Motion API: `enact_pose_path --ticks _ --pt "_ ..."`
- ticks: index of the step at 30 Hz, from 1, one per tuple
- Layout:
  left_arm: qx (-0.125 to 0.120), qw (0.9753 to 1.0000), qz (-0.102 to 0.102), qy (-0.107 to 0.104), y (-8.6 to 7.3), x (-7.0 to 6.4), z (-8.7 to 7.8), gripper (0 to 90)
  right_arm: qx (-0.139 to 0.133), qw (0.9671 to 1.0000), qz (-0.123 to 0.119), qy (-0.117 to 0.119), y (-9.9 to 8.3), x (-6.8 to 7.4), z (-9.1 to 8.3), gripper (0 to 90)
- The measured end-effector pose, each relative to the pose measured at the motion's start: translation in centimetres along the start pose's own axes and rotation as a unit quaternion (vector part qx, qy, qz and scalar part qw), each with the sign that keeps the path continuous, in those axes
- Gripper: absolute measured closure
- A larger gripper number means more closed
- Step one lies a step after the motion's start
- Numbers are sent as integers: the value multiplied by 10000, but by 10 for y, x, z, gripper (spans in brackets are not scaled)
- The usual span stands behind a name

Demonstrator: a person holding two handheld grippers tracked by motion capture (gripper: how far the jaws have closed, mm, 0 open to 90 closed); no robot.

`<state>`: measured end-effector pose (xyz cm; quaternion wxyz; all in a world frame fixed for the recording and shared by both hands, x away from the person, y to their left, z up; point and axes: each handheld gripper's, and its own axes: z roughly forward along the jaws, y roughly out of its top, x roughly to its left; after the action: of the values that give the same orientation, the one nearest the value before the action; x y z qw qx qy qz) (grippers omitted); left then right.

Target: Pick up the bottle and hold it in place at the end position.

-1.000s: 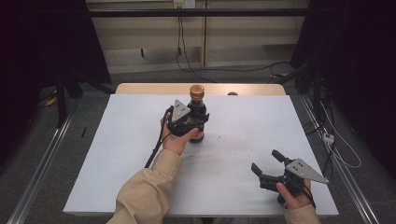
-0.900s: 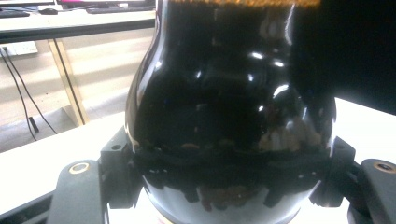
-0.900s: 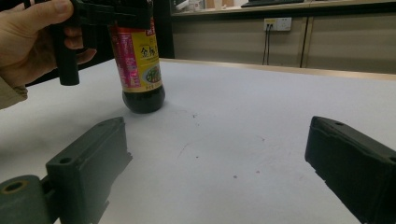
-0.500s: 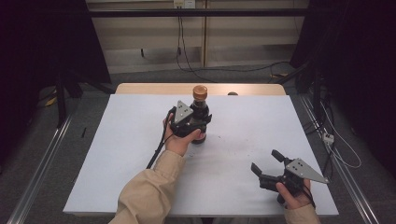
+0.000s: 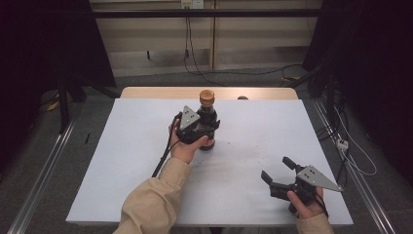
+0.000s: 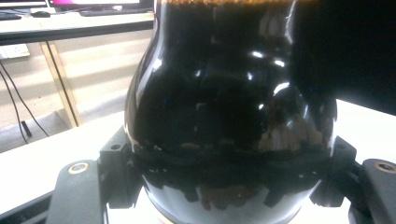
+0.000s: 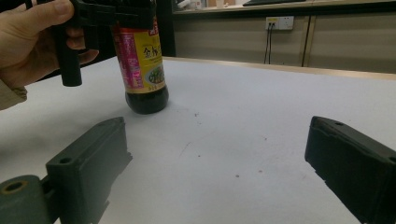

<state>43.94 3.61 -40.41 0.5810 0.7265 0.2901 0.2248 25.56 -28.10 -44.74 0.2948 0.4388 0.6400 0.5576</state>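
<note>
Bottle (image 5: pixel 207 117) upright on table (image 5: pixel 122 161), far-centre, clamped at shoulder by left claw (image 5: pixel 207 127). Right claw (image 5: pixel 276 170) spread wide, holding nothing, well apart near front-right edge. Risks: glossy, curved glass w/ high grip, so could slip or swing if lifted fast; tilt could tip it, w/ no second claw close enough to steady.

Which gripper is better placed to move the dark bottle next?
Left. The left gripper is shut on the bottle; the right gripper sits open near the table's front edge.
</note>
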Motion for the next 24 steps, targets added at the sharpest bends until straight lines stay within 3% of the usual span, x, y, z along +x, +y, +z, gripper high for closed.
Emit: enact_pose_path --ticks 20,24 --pt "-2 9999 92 -85 2 3 -6 232 24 10000 -10 -11 -1 0 1 56" --pt "24 9997 243 -66 5 2 -9 214 32 10000 -5 -15 -1 0 2 56"
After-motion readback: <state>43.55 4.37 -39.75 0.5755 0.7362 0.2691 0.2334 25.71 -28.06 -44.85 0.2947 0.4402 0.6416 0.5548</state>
